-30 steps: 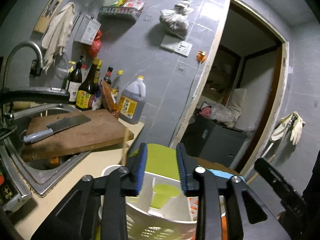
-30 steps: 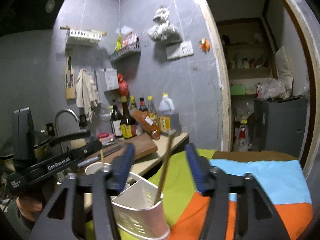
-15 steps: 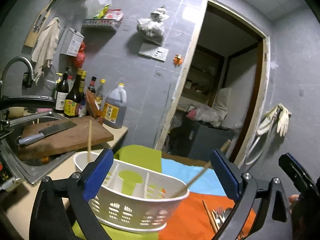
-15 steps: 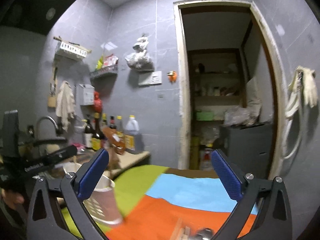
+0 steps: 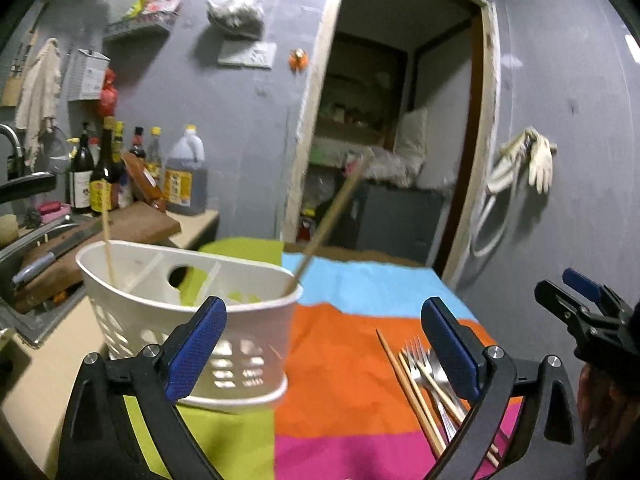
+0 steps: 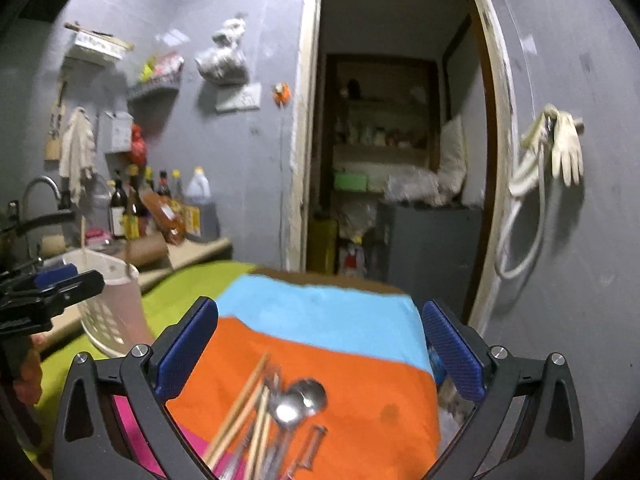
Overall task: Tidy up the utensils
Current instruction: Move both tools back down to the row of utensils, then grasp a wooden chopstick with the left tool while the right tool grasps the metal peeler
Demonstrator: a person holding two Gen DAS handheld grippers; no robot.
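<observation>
A white slotted utensil caddy [image 5: 188,304] stands on the striped cloth, with one chopstick [image 5: 106,240] upright in its left end and another chopstick [image 5: 328,216] leaning out of its right end. My left gripper [image 5: 324,344] is open, just before the caddy, nothing between its blue pads. Forks [image 5: 424,364] and loose chopsticks [image 5: 408,384] lie on the orange stripe by its right finger. In the right wrist view my right gripper [image 6: 320,348] is open above a pile of spoons [image 6: 296,404] and chopsticks [image 6: 244,404]; the caddy [image 6: 112,304] stands far left.
The striped cloth [image 5: 352,356] covers the table. Left of it run a counter with a sink, a cutting board with a cleaver [image 5: 48,256] and several sauce bottles [image 5: 100,176]. An open doorway [image 6: 396,160] lies behind the table. Gloves [image 6: 560,148] hang on the right wall.
Both grippers opened wide and let go of a chopstick each, now standing in the caddy. Both have swung right, away from the caddy toward the utensil pile on the orange stripe.
</observation>
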